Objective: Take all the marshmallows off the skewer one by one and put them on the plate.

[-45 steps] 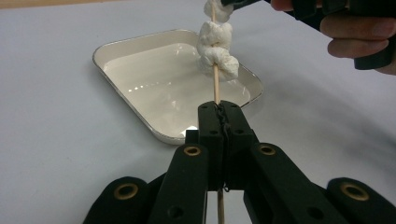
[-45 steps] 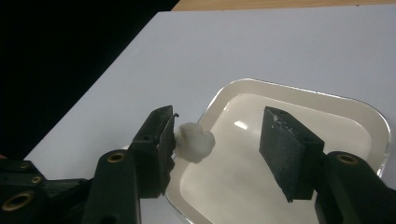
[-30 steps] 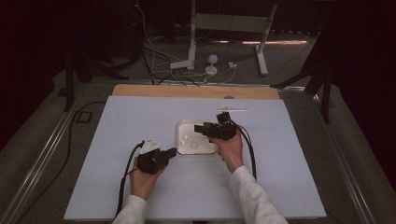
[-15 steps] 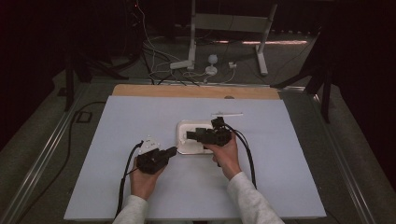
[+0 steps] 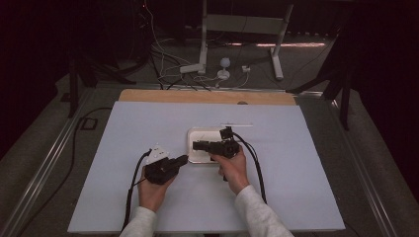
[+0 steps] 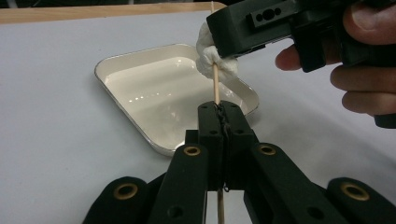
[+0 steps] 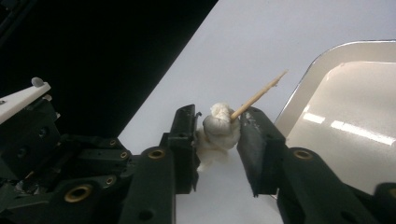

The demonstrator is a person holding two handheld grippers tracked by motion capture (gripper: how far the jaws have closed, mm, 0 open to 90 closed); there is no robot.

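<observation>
Marshmallow-like white soft lump (image 7: 218, 125), threaded on a thin wooden skewer (image 6: 215, 84), sits between the two black jaws of the right gripper (image 7: 217, 128), just beside the rim of a shallow white rectangular tray with rounded corners (image 6: 140, 88). The jaws of that right gripper have just been closing, and in the right gripper view they bracket the lump closely on both sides; whether the pads already press on it cannot be told. The skewer's pointed tip sticks out past the lump, up toward the tray. Lower on the stick, the left gripper (image 6: 218, 109) is clenched tight on the skewer, its jaws meeting around the wood. In the high view the left gripper (image 5: 184, 159) lies at the tray's near left corner and the right gripper (image 5: 196, 145) reaches across the tray from the right. All of this rests on a pale blue-grey table top (image 5: 148, 123), with cables (image 5: 173, 69) on the dark floor beyond.
</observation>
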